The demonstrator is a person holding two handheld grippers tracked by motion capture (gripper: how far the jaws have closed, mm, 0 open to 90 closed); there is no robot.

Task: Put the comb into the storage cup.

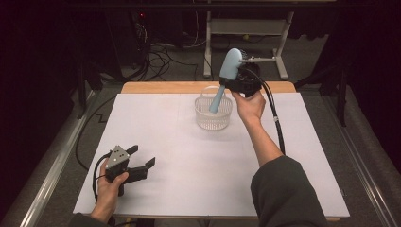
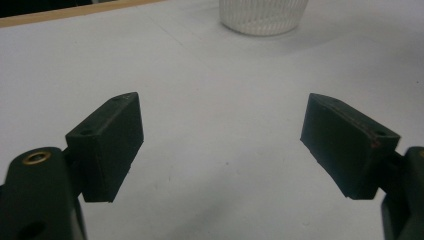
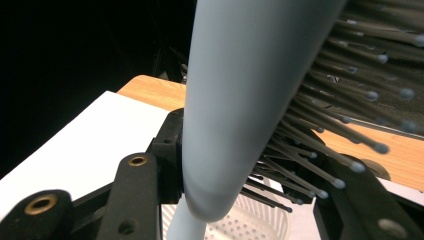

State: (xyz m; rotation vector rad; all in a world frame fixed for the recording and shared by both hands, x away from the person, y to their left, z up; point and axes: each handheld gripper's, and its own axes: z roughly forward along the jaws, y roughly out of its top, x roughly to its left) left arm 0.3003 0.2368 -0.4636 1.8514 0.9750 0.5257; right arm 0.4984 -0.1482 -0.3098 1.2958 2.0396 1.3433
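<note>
right tongs [image 1: 235, 81] pinching pale blue plastic hairbrush [image 1: 228, 71] – handle down in white slotted plastic basket [image 1: 213, 113]; left tongs [image 1: 141, 159] spread, empty.

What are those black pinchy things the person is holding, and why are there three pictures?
They are grabbing tools that a person squeezes by hand. One picture looks down from above; the other two come from small cameras riding on each tool. The left tool rests open on the white table, holding nothing. The right tool is shut on a light blue hairbrush, held handle-down over a white basket. In the right tool's picture you see the brush's bristles very close.
</note>
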